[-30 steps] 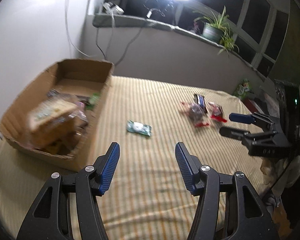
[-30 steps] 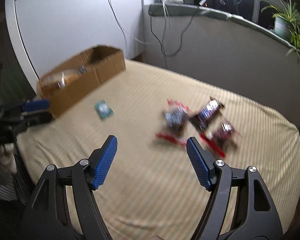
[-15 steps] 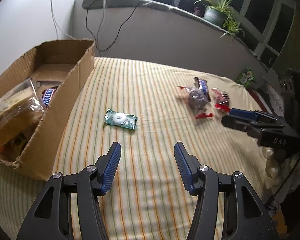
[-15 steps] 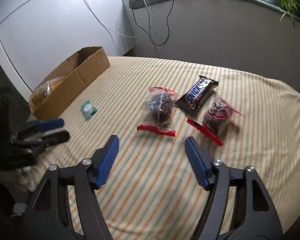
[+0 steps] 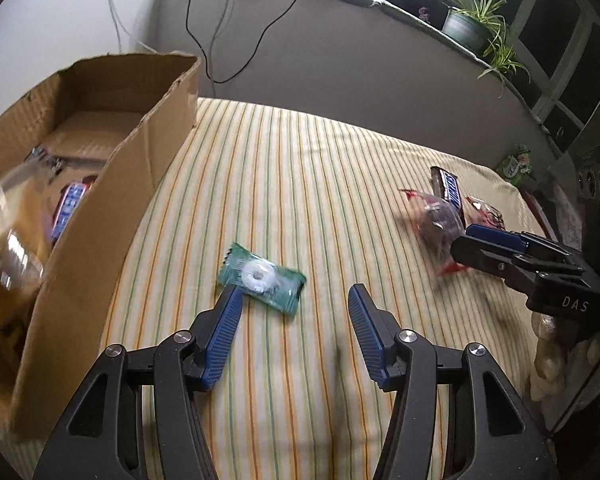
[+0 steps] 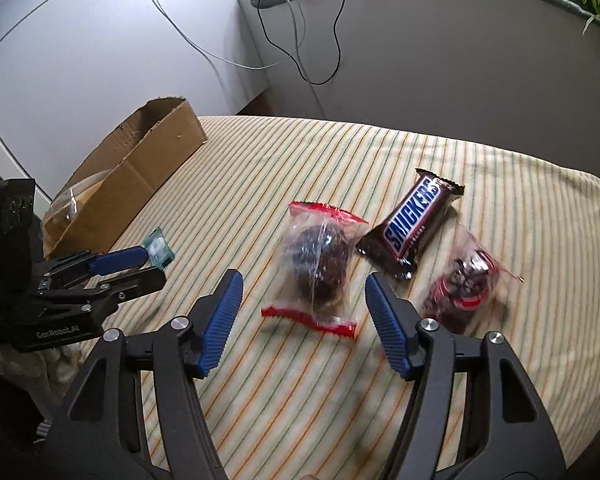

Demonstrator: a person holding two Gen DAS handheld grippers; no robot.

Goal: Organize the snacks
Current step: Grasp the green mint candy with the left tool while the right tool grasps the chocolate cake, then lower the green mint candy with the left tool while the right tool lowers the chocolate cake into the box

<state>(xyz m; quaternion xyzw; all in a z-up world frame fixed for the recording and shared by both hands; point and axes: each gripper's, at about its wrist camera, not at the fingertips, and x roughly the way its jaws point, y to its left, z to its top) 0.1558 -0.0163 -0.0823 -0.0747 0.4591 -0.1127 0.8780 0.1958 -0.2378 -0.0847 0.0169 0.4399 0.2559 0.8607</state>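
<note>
A green mint packet (image 5: pixel 261 278) lies on the striped cloth just beyond my left gripper (image 5: pixel 294 292), which is open and empty, its left fingertip at the packet's near corner. My right gripper (image 6: pixel 302 280) is open over the near end of a clear bag with red seams (image 6: pixel 319 266) holding a dark cake; nothing is gripped. A Snickers bar (image 6: pixel 414 224) and a second red-trimmed bag (image 6: pixel 462 280) lie to the right of it. The cardboard box (image 5: pixel 100 184) at the left holds several snacks.
The striped cloth (image 5: pixel 300 184) covers a rounded table. Cables hang on the wall behind. A potted plant (image 5: pixel 474 26) stands on the ledge. A green packet (image 5: pixel 516 164) lies past the table's far right edge. A large clear bag (image 5: pixel 4 232) fills the box's near end.
Both grippers have moved forward and down toward the table. The mint packet is now at my left fingertips, and the clear bag sits between my right fingers. The right jaws narrowed slightly.
</note>
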